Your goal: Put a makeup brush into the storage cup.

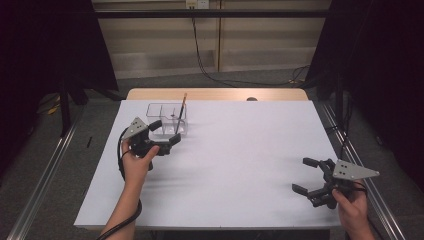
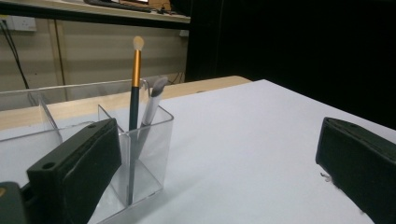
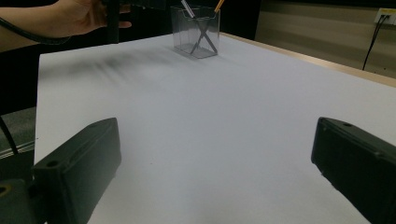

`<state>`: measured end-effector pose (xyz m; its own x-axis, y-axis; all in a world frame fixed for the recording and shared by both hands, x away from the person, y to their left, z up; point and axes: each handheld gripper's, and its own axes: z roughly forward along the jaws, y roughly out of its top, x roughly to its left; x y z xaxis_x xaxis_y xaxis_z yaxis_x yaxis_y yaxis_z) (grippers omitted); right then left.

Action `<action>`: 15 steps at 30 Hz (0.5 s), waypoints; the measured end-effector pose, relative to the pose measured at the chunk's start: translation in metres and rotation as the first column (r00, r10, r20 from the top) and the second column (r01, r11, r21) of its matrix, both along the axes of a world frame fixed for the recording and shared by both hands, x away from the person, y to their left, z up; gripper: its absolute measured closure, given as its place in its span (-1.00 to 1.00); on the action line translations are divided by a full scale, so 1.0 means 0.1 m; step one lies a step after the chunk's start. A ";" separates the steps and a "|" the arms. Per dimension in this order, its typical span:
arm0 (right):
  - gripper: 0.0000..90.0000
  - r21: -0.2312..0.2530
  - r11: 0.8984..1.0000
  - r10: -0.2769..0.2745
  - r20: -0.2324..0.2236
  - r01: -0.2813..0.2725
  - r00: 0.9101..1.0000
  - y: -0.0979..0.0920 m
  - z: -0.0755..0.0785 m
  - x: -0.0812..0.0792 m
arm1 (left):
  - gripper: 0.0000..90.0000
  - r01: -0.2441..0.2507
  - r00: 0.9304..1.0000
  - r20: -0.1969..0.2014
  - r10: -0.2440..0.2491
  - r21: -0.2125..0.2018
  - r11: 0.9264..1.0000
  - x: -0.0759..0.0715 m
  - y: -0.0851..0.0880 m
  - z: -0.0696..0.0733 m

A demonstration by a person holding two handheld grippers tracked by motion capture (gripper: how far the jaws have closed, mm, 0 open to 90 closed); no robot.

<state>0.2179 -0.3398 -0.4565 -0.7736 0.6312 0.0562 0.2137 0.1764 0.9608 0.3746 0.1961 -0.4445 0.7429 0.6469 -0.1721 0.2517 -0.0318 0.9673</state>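
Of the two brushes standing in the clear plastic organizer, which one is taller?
The dark-handled brush with the gold ferrule is taller; its pale tip rises well above the white-handled brush leaning beside it in the clear plastic organizer.

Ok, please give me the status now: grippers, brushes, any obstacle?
Left gripper open, beside clear organizer, holding nothing. Right gripper open, apart at table's near right. Two brushes standing in organizer's end compartment. White table between them bare.
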 end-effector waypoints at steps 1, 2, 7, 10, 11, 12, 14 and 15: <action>-0.98 0.000 1.000 -0.001 0.000 0.001 1.000 0.00 0.00 0.00 | -1.00 0.006 1.000 0.005 -0.006 0.007 1.000 -0.01 0.01 0.00; -0.98 0.001 1.000 -0.001 0.001 0.001 1.000 0.00 0.00 0.00 | -1.00 0.007 1.000 0.004 -0.007 0.008 1.000 -0.03 0.02 -0.01; -0.98 0.000 1.000 -0.001 0.002 0.001 1.000 0.00 0.00 0.00 | -1.00 0.019 1.000 0.008 -0.019 0.008 1.000 -0.09 0.06 0.00; -0.98 0.000 1.000 -0.003 0.003 0.003 1.000 0.00 0.01 0.00 | -1.00 0.021 1.000 0.012 -0.021 0.010 1.000 -0.12 0.08 0.00; -0.98 0.001 1.000 -0.003 0.004 0.003 1.000 0.00 0.01 0.00 | -1.00 0.027 1.000 0.012 -0.027 0.020 0.999 -0.14 0.09 -0.01; -0.98 0.002 1.000 -0.005 0.004 0.005 1.000 0.00 0.01 0.00 | -1.00 0.032 0.999 0.019 -0.033 0.030 0.999 -0.15 0.10 -0.01; -0.98 0.004 1.000 -0.005 0.003 0.005 1.000 0.00 0.01 -0.01 | -1.00 0.040 0.999 0.018 -0.040 0.024 0.999 -0.18 0.10 -0.03; -0.98 0.004 1.000 -0.007 0.004 0.007 1.000 0.00 0.01 -0.01 | -1.00 0.042 0.999 0.017 -0.042 0.019 0.999 -0.19 0.11 -0.03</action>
<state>0.2173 -0.3396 -0.4557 -0.7695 0.6363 0.0555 0.2110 0.1712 0.9624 0.3561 0.2069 -0.4475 0.7725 0.6178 -0.1468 0.2326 -0.0602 0.9707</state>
